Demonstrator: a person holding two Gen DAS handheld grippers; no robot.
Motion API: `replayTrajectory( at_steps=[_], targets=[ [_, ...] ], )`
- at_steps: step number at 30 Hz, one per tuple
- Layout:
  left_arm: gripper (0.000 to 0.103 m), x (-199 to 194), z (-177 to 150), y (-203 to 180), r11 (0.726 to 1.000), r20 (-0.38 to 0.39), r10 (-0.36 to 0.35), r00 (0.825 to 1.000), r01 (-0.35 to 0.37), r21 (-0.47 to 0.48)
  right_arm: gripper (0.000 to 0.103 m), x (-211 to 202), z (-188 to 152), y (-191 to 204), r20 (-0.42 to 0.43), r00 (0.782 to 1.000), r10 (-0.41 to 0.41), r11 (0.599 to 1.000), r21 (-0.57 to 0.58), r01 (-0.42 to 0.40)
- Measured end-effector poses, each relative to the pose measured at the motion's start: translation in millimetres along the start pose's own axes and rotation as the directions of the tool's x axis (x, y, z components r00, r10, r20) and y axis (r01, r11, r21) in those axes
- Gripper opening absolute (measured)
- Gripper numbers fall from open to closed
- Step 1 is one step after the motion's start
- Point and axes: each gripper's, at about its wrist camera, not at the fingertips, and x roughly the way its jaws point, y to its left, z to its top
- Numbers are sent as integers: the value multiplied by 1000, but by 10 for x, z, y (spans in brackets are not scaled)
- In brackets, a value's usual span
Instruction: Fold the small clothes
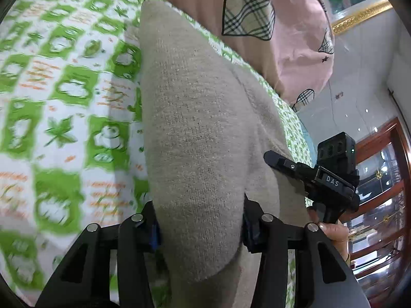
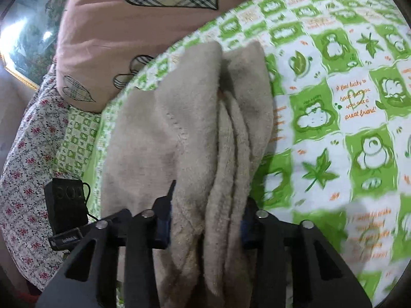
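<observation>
Green-and-white checked bedsheet point(image 1: 59, 97) with frogs and leaves spreads under everything. On it, at its far edge, rests a pink pillow point(image 2: 108, 33) with plaid leaf patches. The beige knitted garment point(image 1: 195, 128) lies on the sheet just in front of that pillow, bunched into long folds. The left gripper point(image 1: 200, 231) is clamped on one end of the garment, and the right gripper point(image 2: 205, 225) is clamped on its gathered folds. A black camera box point(image 1: 336, 151) sits atop the right gripper.

Tong tips point(image 1: 199, 231) buried in beige knit point(image 1: 195, 118)
</observation>
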Motion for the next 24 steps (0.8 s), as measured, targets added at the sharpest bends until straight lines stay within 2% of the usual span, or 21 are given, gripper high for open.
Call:
replayTrajectory(
  at_steps=[4,7,11,14,19,21,24],
  targets=[
    [46,-492,-207,-66,999,49,22,999,-24,45,34,-6,-161,289,-13,1000,18,999,-43,-19],
    [46,-897,-406,-56,997,78,37,996,-42,69,34,26,-334,555,-20,998,63,995,-70,-64],
    [46,-1508,-811,74,994,119,72,990,-81,74,34,113,-619,935,-34,992,119,984,-128,-123],
    [46,-1814,-1087,178,991,131,100,986,-110,72,34,231,-827,1180,-57,987,147,974,-167,-155],
    [47,-1925,-1476,494,988,92,146,985,-149,30,34,521,-1130,1313,-119,985,127,970,-194,-148],
    [56,-1860,-1568,592,986,89,161,983,-164,23,36,605,-1216,1238,-123,988,92,977,-180,-114],
    [63,-1925,-1599,609,989,112,143,983,-146,24,47,605,-1250,1109,-126,988,87,986,-131,-104]
  ],
)
